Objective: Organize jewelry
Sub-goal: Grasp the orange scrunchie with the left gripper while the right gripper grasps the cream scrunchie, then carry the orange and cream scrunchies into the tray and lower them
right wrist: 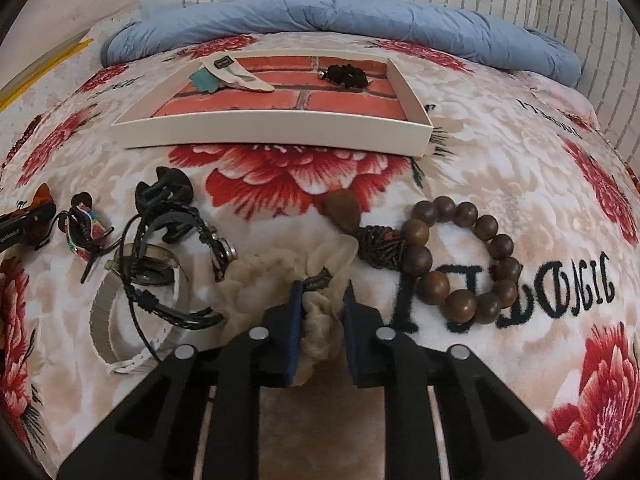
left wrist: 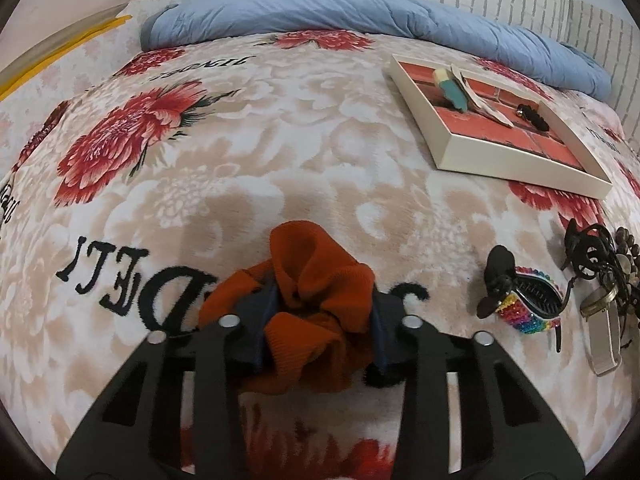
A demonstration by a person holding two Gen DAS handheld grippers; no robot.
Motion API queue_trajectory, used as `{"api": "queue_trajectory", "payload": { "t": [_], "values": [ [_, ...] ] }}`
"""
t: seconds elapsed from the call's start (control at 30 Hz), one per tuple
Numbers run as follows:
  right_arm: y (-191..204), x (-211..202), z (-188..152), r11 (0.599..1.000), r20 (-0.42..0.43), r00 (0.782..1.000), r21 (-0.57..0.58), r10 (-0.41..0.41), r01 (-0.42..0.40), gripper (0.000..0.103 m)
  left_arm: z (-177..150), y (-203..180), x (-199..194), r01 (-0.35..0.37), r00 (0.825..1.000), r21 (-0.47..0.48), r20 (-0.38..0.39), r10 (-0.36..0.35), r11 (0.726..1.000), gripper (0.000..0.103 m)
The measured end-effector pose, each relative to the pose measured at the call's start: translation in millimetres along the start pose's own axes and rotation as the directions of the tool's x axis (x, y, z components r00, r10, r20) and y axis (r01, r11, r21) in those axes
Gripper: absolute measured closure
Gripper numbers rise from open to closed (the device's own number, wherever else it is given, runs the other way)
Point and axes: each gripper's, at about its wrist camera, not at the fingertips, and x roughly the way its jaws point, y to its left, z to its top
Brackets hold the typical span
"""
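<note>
Left gripper (left wrist: 324, 300) clenches the orange scrunchie (left wrist: 308, 300); right gripper (right wrist: 322, 300) pinches the cream scrunchie (right wrist: 316, 320) — only its view shows the wooden bead bracelet (right wrist: 460, 256) at two o'clock.

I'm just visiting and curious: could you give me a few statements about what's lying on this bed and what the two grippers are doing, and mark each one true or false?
1. The left gripper is closed around an orange scrunchie. True.
2. The right gripper grips the wooden bead bracelet. False: it pinches a cream scrunchie; the bracelet lies beside it on the blanket.
3. The white tray is empty. False: it holds a teal clip, a pale clip and a small black item.
4. A rainbow-studded claw clip lies on the floral blanket. True.
5. A blue quilt lies bunched by the brick-pattern wall. True.
</note>
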Motion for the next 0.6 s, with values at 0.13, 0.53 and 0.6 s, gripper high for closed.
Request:
{"api": "queue_trajectory", "payload": {
  "t": [0.13,0.53,0.6],
  "values": [
    [-1,-6,2,1.0,0.028,1.0,0.003,0.009,-0.009,0.084,1,7,-1,0.01,1.0,-0.025,0.008,-0.01,1.0,0.078],
    [-13,-23,21,0.999,0.112,0.993,0.011,0.042,-0.044,0.084,6,5,-9,-0.015,0.999,0.004,0.03,0.015,1.0,0.084],
    [-16,-26,27,0.998,0.127,0.99,0.013,0.054,-0.056,0.084,12,4,-12,0.003,0.999,-0.007,0.038,-0.003,1.0,0.084]
  ]
}}
